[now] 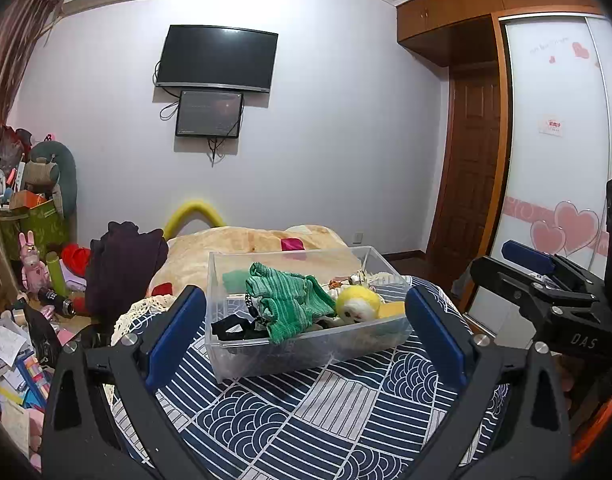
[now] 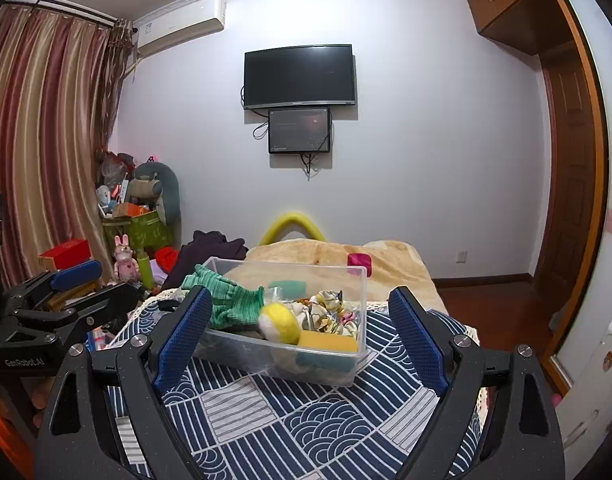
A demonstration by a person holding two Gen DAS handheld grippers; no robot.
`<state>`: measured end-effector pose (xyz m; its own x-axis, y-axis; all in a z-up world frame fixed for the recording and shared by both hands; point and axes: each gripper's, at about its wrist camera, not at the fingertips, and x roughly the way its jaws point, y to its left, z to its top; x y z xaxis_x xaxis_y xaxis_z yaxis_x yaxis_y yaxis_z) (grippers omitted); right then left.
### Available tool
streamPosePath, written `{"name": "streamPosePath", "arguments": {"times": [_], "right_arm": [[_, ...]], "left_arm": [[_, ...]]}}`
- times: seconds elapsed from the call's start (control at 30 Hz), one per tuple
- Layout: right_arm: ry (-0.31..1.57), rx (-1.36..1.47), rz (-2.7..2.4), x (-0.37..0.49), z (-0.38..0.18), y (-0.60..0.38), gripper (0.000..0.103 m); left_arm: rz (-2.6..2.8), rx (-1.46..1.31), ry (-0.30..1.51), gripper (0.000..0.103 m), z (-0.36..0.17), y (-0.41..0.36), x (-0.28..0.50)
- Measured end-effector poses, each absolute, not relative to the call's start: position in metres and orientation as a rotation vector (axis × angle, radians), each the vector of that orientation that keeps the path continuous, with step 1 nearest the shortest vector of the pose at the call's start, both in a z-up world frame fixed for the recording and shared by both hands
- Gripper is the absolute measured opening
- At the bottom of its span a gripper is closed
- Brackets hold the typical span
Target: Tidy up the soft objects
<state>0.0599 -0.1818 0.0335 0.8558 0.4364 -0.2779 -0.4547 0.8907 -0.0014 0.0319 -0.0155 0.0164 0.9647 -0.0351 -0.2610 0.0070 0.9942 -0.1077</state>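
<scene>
Both your claws, left claw (image 1: 306, 336) and right claw (image 2: 301, 336), hang spread wide and empty, level over the tabletop (image 1: 326, 412). Just ahead, between each pair of fingers, sits the bin (image 1: 306, 352), already holding the glove (image 1: 289, 300), plush (image 1: 358, 300) and sponge (image 2: 330, 342) (seemingly sorted, so nothing needs gripping).

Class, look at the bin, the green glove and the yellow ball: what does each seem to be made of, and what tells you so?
Bin: looks like clear, glossy hard plastic, since its contents show through the walls.
Green glove: seemingly knitted yarn, matte, with ribbed stripes and a limp drape.
Yellow ball: probably felted wool or plush; its surface is fuzzy and dull.
</scene>
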Motion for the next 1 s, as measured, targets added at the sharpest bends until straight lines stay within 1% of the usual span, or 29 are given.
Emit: {"name": "streamPosePath", "arguments": {"times": [1.0], "right_arm": [[0.298,-0.057,0.469,0.0578,0.0310,-0.1808,0.089]], "left_arm": [[-0.042,-0.115,0.280,0.101,0.0124,-0.0195,0.0315]]}}
